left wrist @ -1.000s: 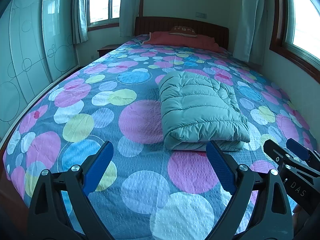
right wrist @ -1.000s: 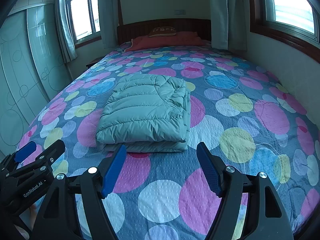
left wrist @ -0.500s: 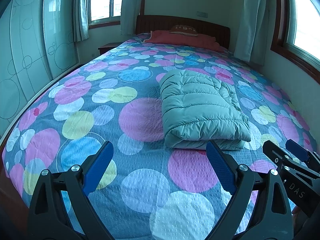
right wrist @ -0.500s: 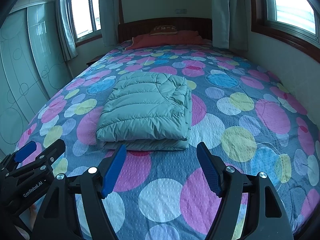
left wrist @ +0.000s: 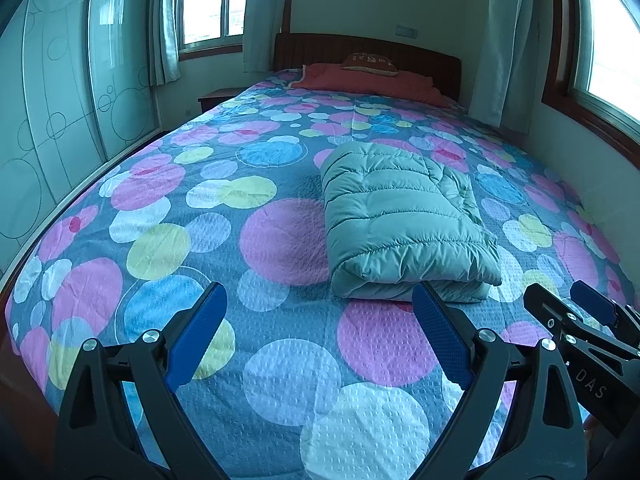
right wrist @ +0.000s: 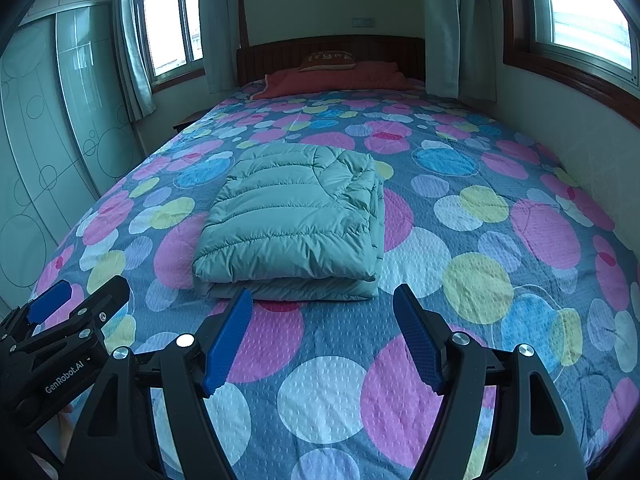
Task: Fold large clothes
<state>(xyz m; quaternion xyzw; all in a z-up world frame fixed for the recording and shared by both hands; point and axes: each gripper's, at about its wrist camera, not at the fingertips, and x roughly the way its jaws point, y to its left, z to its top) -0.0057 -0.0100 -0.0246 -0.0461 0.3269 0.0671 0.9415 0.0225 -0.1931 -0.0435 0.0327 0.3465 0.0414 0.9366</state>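
Folded green padded jacket lying mid-bed on the dotted bedspread. Left hand-held gripper and right hand-held gripper (jaws spread wide, gripping nothing) are hovering near its near edge.

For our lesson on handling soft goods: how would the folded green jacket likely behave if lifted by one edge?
The jacket looks puffy and quilted, so probably light for its bulk. It is soft, stacked in loose layers, so it would likely sag and unfold. Its shiny shell may slip between the jaws.
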